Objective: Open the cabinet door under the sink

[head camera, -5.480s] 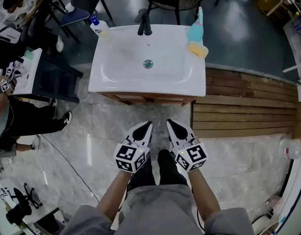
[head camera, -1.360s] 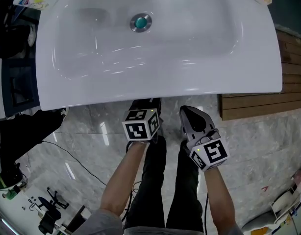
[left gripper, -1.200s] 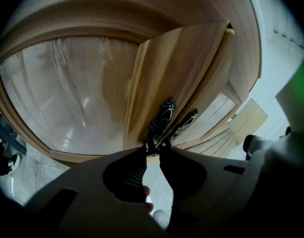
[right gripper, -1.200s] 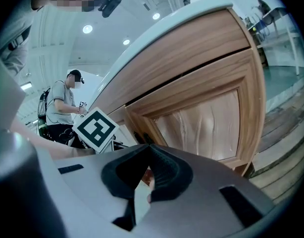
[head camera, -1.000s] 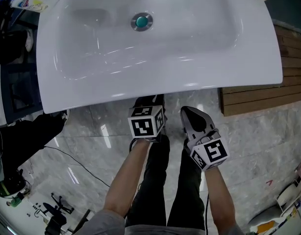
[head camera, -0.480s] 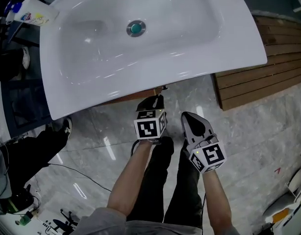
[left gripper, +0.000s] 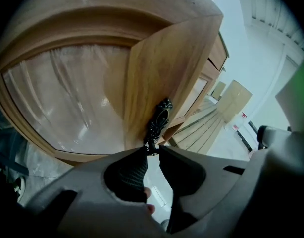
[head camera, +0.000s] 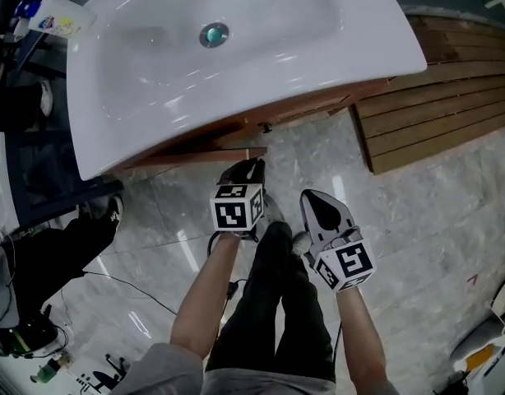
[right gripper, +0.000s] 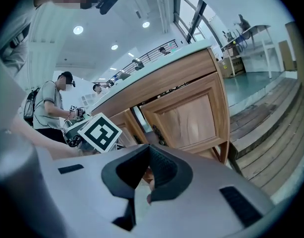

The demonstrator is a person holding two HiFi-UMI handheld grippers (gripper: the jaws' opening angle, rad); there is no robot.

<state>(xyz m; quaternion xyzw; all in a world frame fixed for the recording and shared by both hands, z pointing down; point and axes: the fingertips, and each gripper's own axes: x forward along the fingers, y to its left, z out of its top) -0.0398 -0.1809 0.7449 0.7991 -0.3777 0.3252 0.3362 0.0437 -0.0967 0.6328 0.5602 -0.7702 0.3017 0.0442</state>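
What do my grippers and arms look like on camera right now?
Both the left gripper and right gripper have pale grey shells tapering to black ribbed fingers, each carrying a white cube with black square markers. Forearms are bare below short grey sleeves.

Inventory: one sink point(head camera: 363, 48) with one drain point(head camera: 213, 34). Two cabinet doors: open door point(head camera: 205, 155), closed door point(right gripper: 191, 118). One door handle point(left gripper: 158, 120). Two grippers: left gripper point(head camera: 252, 169), right gripper point(head camera: 312, 200), each with one marker cube. One bottle point(head camera: 59, 21).

Sink point(head camera: 335, 52) overhang hides most of the cabinet point(head camera: 306, 108); lower end of handle point(left gripper: 160, 119) apparently buried between jaws of left gripper point(left gripper: 152, 150)
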